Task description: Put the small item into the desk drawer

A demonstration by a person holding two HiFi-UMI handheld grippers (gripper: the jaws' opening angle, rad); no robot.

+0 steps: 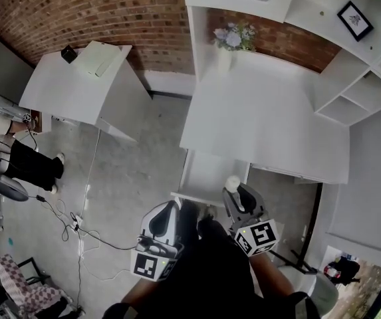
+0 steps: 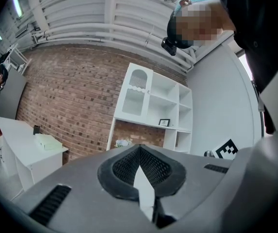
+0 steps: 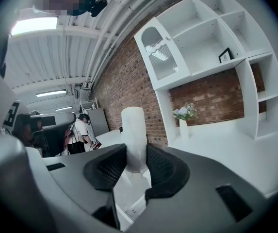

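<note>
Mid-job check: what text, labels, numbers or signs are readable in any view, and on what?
No readable words or numbers in any view.
Left marker cube, right marker cube: black-and-white square patterns, not text.
Framed picture: too small to read.
White cylinder: no print visible.

Grey left gripper, right gripper, black ribbed fingers, marker cubes, dark clothing

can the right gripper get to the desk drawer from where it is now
Probably yes. The right gripper, shut on the white cylinder, hangs just at the front of the desk drawer, which looks pulled open, and nothing shows between them.
</note>
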